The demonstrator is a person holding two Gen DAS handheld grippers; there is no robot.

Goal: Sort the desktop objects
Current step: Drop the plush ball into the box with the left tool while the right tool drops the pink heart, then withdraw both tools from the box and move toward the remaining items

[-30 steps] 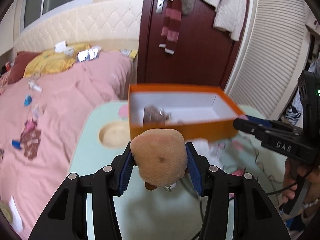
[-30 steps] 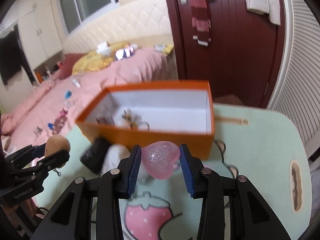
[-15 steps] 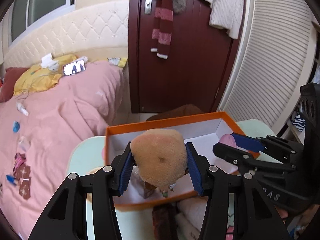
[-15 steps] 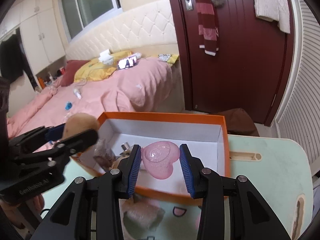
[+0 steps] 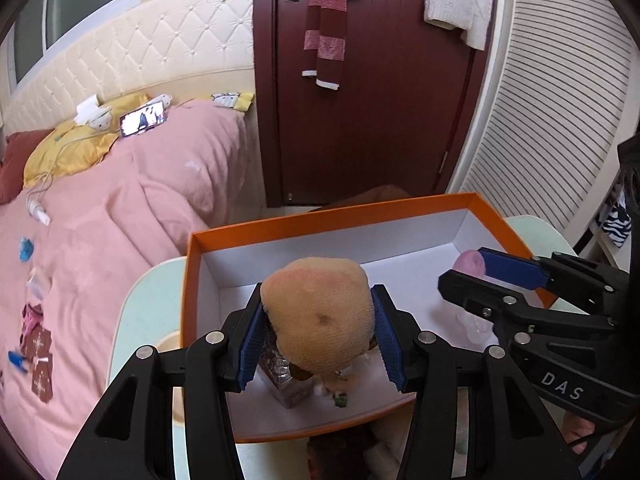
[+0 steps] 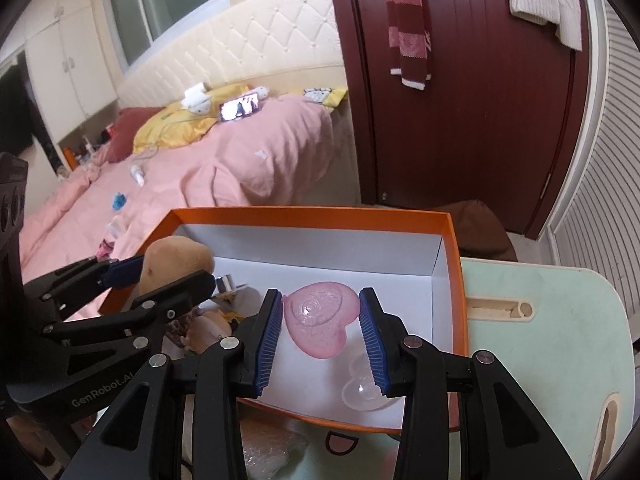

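Note:
An orange box [image 5: 320, 216] with a white inside stands on the pale green table [image 6: 560, 320]. My left gripper [image 5: 318, 292] hangs over the box's left part with a tan plush toy [image 5: 320, 320] between its pads. Its jaws are opening, but the pads still touch the toy's sides. My right gripper [image 6: 320, 294] is shut on a pink heart-shaped dish [image 6: 320, 322] above the box's [image 6: 312, 214] right part. A clear heart-shaped piece [image 6: 362, 388] lies on the box floor below it. Each gripper shows at the side of the other's view.
Several small items lie in the box's left end, among them a glittery packet [image 5: 284, 376]. A pink bed [image 5: 120, 220] runs along the left. A dark red door [image 6: 460, 100] and a slatted wall are behind. A bubble-wrap bundle [image 6: 272, 452] lies before the box.
Both grippers moved forward with their loads, from in front of the orange box to above its inside. The plush toy looks slightly wider between the left pads.

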